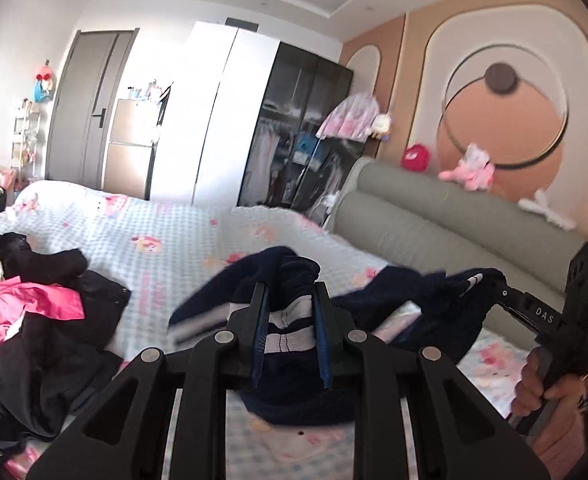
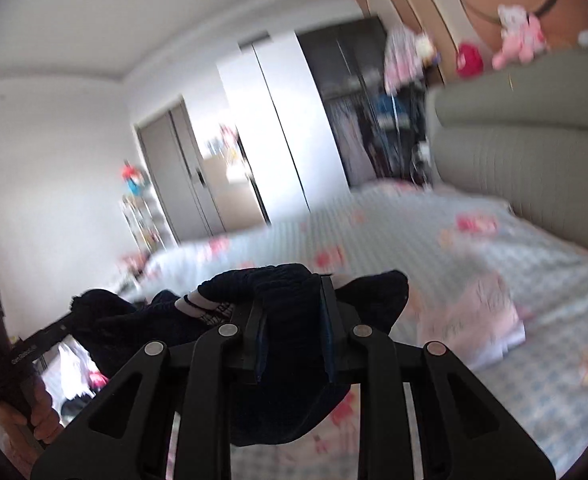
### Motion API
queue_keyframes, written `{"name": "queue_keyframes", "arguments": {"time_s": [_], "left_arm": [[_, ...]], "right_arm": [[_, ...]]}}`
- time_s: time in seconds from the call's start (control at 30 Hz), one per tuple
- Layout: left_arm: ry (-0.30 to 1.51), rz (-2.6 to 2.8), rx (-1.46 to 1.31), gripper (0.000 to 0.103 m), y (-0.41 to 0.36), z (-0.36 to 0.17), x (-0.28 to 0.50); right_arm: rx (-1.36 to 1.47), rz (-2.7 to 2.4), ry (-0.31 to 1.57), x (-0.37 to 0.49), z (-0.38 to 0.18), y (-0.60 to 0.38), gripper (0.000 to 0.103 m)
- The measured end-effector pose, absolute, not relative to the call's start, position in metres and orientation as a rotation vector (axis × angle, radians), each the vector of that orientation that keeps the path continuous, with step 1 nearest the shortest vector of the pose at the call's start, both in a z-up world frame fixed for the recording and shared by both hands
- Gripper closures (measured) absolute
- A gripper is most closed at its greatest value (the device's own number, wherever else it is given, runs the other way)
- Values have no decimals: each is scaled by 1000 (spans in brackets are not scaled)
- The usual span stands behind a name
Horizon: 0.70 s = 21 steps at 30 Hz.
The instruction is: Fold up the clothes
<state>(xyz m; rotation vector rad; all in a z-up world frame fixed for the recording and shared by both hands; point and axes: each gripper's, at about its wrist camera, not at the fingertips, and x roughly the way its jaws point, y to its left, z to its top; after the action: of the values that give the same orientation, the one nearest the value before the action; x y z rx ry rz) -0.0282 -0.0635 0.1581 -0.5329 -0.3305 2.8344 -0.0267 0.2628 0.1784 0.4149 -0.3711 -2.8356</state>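
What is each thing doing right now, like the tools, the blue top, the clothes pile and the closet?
Left tool: shut on the navy top.
Right tool: shut on the navy top.
Navy top: lifted off the bed, stretched between both tools, hanging loose.
Clothes pile: unfolded, heaped on the bed.
Bed: made, cover spread flat.
Wardrobe: doors closed.
Grey door: closed.

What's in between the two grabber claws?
The navy garment stretches between the left gripper and right gripper, each clamping it; the left wrist view shows this.
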Motion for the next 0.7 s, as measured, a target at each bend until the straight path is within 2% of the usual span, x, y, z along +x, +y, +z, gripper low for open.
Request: {"name": "queue_keyframes", "arguments": {"time_s": [0.07,0.1,0.2,0.3,0.4,0.57,0.63,0.7], "left_arm": [[-339,2819,-620,80,-64,137,-29],[-352,2801,-777,80,-65,105,-38],[-452,2690,-1247,84,-71,2,-51],[-387,2657,-1428,84,-70,-54,-33],[-358,2630,-1528,83,-69,-83,-20],[-367,2623,-1507,79,-73,-87,-18],[-367,2628,-1446,71,-70,-78,-24],[-356,2642,-1398,58,-63,-73,-35]], "right_arm": [[474,-2853,-312,-27,160,259,81],[576,-2846,-307,-32,140,258,81],[1043,-2744,-405,-56,50,263,80],[1353,-2658,-466,-52,-30,267,81],[1509,-2615,-470,-41,-73,270,81],[1490,-2615,-460,-40,-70,273,80],[1466,-2621,-449,-39,-65,272,78],[1451,-2634,-475,-34,-64,276,78]]}}
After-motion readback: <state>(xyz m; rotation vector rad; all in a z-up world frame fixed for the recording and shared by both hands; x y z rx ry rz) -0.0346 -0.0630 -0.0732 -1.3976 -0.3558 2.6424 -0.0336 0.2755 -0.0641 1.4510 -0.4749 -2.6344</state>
